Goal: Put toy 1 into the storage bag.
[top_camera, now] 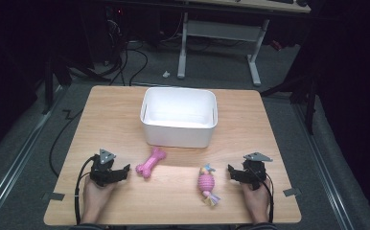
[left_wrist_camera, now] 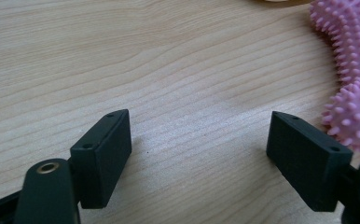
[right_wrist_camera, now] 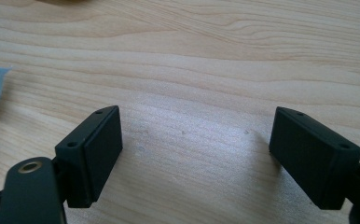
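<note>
Pale wood grain runs across the table point(top_camera: 250, 110), and both tools rest near its front edge. The left gripper point(top_camera: 121, 173) sits at about 8 o'clock from the table's middle, held in the person's left hand point(top_camera: 97, 194); its jaws are spread wide with bare wood between them. Just beside it, at its 3 o'clock in the high view, lies the pink spiky bone toy point(top_camera: 151, 163), tilted so one knob points toward the bin and the other toward the left gripper. In the left gripper view the bone toy point(left_wrist_camera: 350, 70) runs down the right edge, at 2 o'clock from the jaws, its lower knob just beside the right jaw; whether they touch I cannot tell.

The right gripper point(top_camera: 235, 173) rests at about 4 o'clock from the table's middle, in the person's right hand point(top_camera: 256, 199), jaws likewise spread apart over bare wood. At its 9 o'clock, near but apart, lies the pink knitted rope toy point(top_camera: 206, 185) with coloured tufts at both ends, lying roughly front to back.

Behind both toys, at 12 o'clock from them, stands the white plastic bin point(top_camera: 178, 134), upright. Small grey tape marks point(top_camera: 292, 192) sit near the front corners of the table.
</note>
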Demonstrator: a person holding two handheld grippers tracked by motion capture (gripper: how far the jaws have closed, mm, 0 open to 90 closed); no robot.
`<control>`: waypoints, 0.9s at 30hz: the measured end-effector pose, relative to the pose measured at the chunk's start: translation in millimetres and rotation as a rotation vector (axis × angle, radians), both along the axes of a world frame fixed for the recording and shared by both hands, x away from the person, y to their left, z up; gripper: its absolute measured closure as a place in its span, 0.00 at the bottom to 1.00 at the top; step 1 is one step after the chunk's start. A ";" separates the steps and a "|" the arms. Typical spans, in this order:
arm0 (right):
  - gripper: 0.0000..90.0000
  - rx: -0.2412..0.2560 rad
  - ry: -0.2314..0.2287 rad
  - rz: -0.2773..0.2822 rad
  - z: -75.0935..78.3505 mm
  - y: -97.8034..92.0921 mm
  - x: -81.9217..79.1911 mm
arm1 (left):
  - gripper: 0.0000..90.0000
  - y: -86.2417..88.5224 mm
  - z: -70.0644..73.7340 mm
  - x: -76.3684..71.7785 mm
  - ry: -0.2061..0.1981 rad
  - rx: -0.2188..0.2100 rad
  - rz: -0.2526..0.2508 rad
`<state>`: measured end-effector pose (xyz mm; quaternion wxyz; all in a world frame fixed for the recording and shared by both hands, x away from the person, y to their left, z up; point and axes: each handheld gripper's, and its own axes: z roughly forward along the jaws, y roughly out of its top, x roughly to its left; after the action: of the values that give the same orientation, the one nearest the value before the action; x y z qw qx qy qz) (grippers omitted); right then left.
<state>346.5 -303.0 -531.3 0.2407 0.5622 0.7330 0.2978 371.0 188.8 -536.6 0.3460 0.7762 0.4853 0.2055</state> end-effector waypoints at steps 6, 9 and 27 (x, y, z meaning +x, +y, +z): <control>0.19 0.000 0.001 0.001 0.1 0.1 -0.2 | 0.25 0.3 1.1 -0.2 0.011 -0.012 -0.005; 0.19 0.000 0.000 0.002 0.0 0.0 -0.2 | 0.25 0.5 1.7 -0.8 0.017 -0.019 -0.008; 0.19 0.001 0.001 0.003 0.1 0.1 -0.4 | 0.26 2.3 16.1 -13.2 0.006 -0.063 -0.036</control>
<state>346.1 -302.9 -531.2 0.2397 0.5612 0.7339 0.2983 357.8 191.1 -520.5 0.3727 0.7742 0.4784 0.1814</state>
